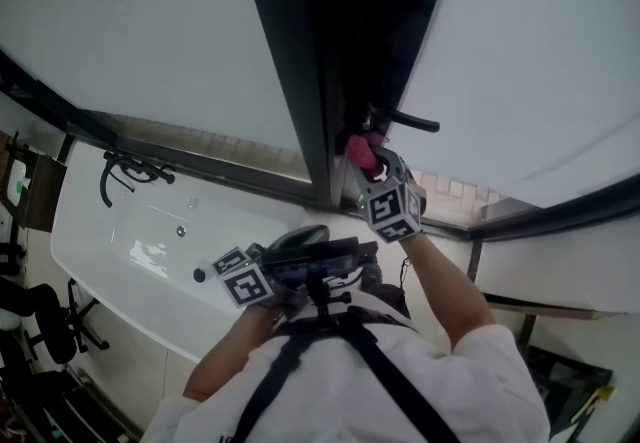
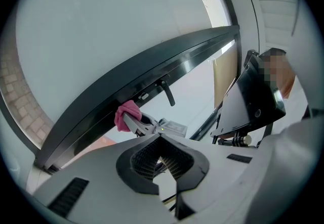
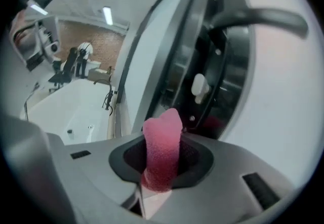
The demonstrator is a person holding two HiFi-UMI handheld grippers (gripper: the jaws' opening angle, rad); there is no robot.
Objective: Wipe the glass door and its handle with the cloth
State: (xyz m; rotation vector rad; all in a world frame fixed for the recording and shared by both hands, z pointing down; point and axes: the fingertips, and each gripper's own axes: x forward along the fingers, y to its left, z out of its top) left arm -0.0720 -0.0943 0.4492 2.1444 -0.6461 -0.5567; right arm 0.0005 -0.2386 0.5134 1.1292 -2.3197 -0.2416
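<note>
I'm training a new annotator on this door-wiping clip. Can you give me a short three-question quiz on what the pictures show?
1. Short answer: what is between the jaws of the left gripper?
2. Multiple choice: the cloth is held by
A. the left gripper
B. the right gripper
C. nothing; it hangs on the door
3. True or false: the cloth is wrapped round the handle.

Key
1. Nothing; its jaws are together and empty.
2. B
3. False; the cloth sits apart from the handle, close to the dark frame.
</note>
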